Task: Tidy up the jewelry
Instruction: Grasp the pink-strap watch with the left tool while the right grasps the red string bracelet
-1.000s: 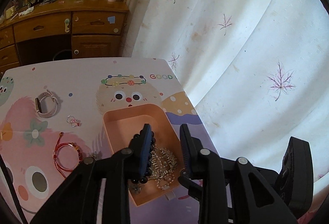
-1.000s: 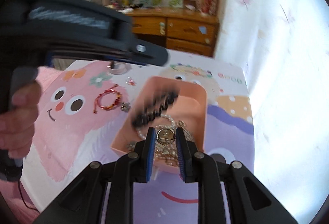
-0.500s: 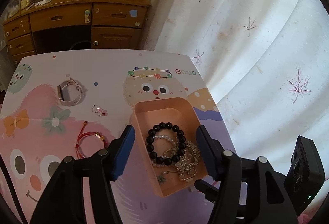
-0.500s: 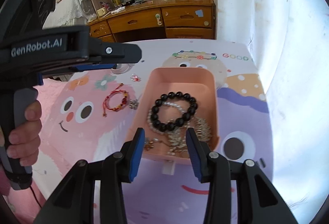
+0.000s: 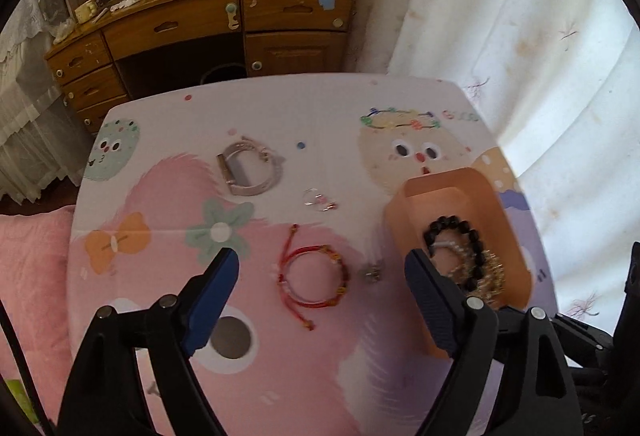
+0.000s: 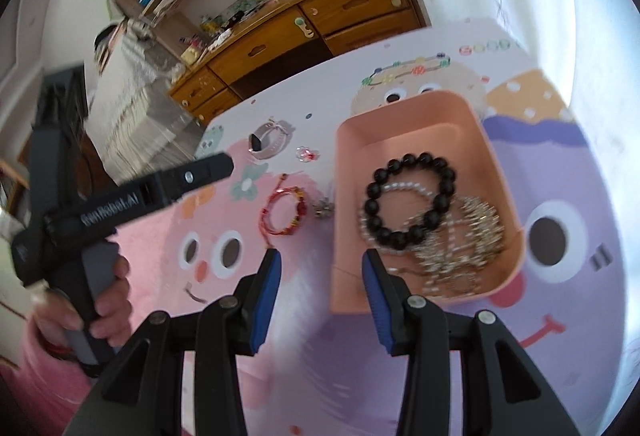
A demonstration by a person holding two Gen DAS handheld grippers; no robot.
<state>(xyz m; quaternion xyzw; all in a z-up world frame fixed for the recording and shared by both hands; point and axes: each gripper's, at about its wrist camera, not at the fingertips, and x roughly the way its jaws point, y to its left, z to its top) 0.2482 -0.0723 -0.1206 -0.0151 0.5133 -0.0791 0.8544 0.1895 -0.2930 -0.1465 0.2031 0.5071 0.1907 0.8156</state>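
A peach tray [image 5: 416, 192] [image 6: 408, 116] on the cartoon mat holds a black bead bracelet [image 5: 460, 232] [image 6: 408, 192], a pearl strand and gold chains [image 6: 476, 224]. On the mat to its left lie a red cord bracelet [image 5: 316, 272] [image 6: 284, 212], a small silver charm [image 5: 372, 272] [image 6: 324, 210], small rings [image 5: 320, 200] [image 6: 306, 154] and a silver watch [image 5: 252, 168] [image 6: 270, 142]. My left gripper [image 5: 320, 268] is open wide above the red bracelet. My right gripper [image 6: 320, 264] is open and empty, by the tray's near-left corner.
A wooden desk with drawers [image 5: 208, 24] stands beyond the table's far edge. A white curtain [image 5: 520, 16] hangs on the right. A pink cushion [image 5: 28, 276] lies at the left. The left gripper's body and the hand holding it [image 6: 100, 220] show in the right wrist view.
The left gripper let the black bead bracelet fall into the tray, opened wide and swung left over the red bracelet. The right gripper opened and shifted left of the tray.
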